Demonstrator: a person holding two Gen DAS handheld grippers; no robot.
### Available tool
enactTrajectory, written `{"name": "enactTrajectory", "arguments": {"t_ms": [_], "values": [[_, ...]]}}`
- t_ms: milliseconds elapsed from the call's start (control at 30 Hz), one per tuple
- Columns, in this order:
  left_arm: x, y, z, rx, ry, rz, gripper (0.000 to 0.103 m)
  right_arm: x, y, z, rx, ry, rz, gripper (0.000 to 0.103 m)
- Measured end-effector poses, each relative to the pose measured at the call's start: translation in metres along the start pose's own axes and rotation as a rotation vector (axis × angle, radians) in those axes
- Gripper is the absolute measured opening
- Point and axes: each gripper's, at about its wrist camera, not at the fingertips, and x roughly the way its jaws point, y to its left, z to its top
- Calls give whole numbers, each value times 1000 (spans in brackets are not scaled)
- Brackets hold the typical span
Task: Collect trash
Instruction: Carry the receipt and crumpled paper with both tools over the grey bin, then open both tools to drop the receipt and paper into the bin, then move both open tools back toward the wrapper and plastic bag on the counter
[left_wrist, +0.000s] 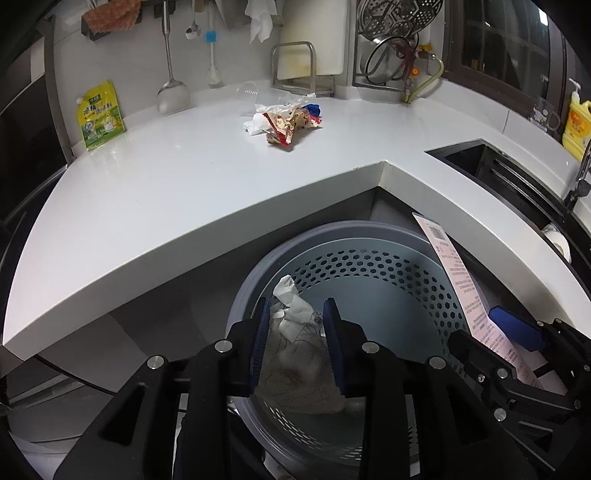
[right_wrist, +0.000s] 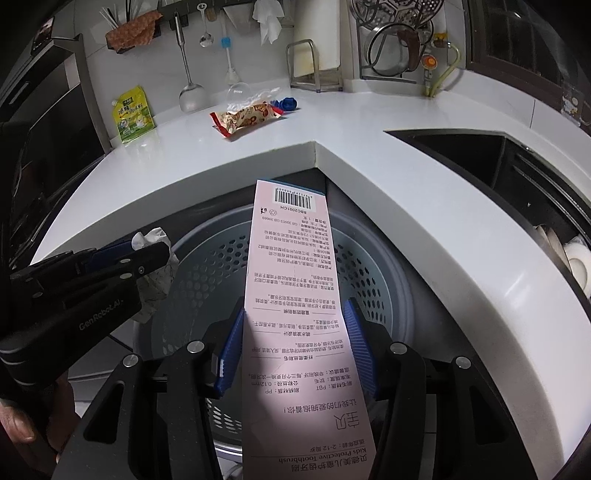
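With my left claw (left_wrist: 295, 314) pinching the tissue (left_wrist: 295, 332) and my right claw (right_wrist: 295, 321) clamped on the box (right_wrist: 291, 295), both over the bin (left_wrist: 369, 236), I judged lowering further before release best; wrappers (left_wrist: 288, 123) remained on tabletop (left_wrist: 184, 177).

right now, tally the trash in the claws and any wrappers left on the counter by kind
crumpled tissue: 1, in left claw
pink toothbrush box: 1, in right claw
snack wrapper: 1, on counter
total: 3
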Motion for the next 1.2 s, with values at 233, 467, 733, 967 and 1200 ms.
{"name": "enactTrajectory", "arguments": {"t_ms": [233, 467, 733, 967, 1200], "values": [[4, 0, -2, -1, 14, -4, 31, 4, -4, -3, 13, 17, 15, 51], [2, 2, -3, -3, 15, -8, 55, 3, -3, -3, 16, 10, 19, 51], [0, 6, -4, -24, 7, -8, 68, -1, -7, -1, 41, -8, 16, 56], [-5, 10, -2, -39, -16, -25, 91, -9, -8, 0, 45, -45, 16, 60], [-20, 16, 4, -54, -81, -14, 97, -19, -7, 4, 42, -102, -6, 69]]}}
